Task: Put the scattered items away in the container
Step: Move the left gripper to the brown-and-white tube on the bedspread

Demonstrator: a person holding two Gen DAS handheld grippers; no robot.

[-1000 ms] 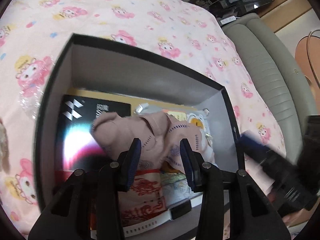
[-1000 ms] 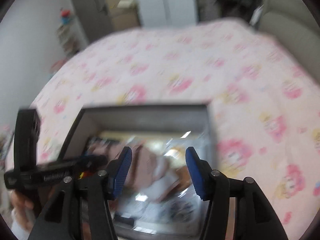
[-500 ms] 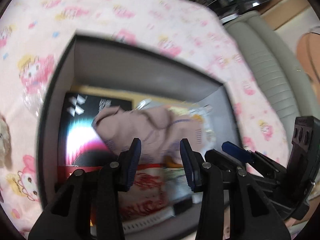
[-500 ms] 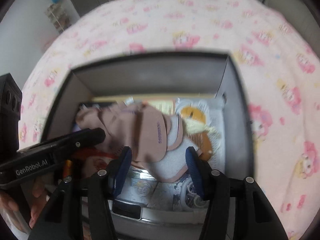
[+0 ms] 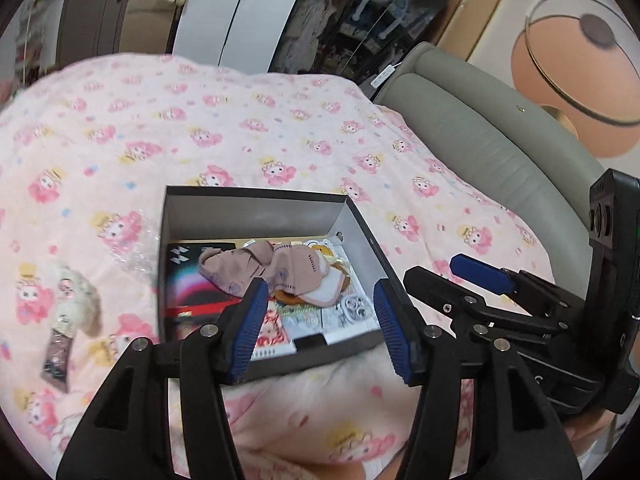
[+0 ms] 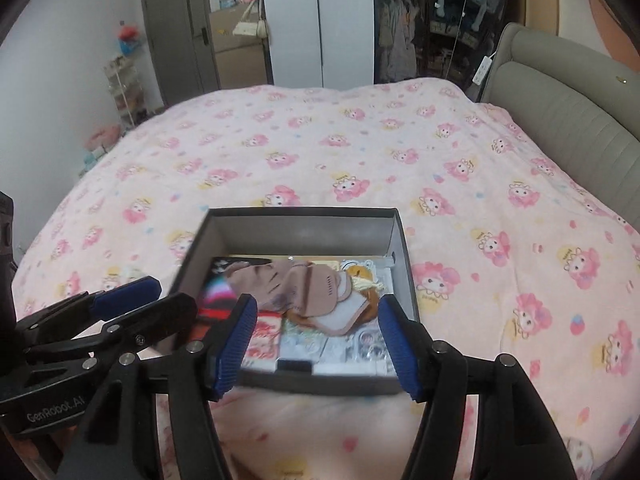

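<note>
Both sets of tongs are being held spread wide and empty above the near edge of the box [image 5: 260,210], the left tongs [image 5: 316,330] and the right tongs [image 6: 314,338] side by side, neither touching anything. The box is resting on the pink patterned bed [image 6: 360,140], and it is being filled: a pinkish-brown cloth [image 5: 260,270] is lying across a black booklet [image 5: 188,280], small packets and a plush piece inside it.

The step in hand is judged to be a pause between placements, with the next stray item being sought. Two things are being left outside the box, to its left on the bed: a fluffy white toy [image 5: 74,298] with a dark tube beside it, and a crumpled piece of clear wrap [image 5: 134,248] touching the box wall.

A swing of the left tongs toward the fluffy toy is being called for next, with the fingers lowered around its body before being squeezed; the soft bedding may be pinched along with it.
</note>
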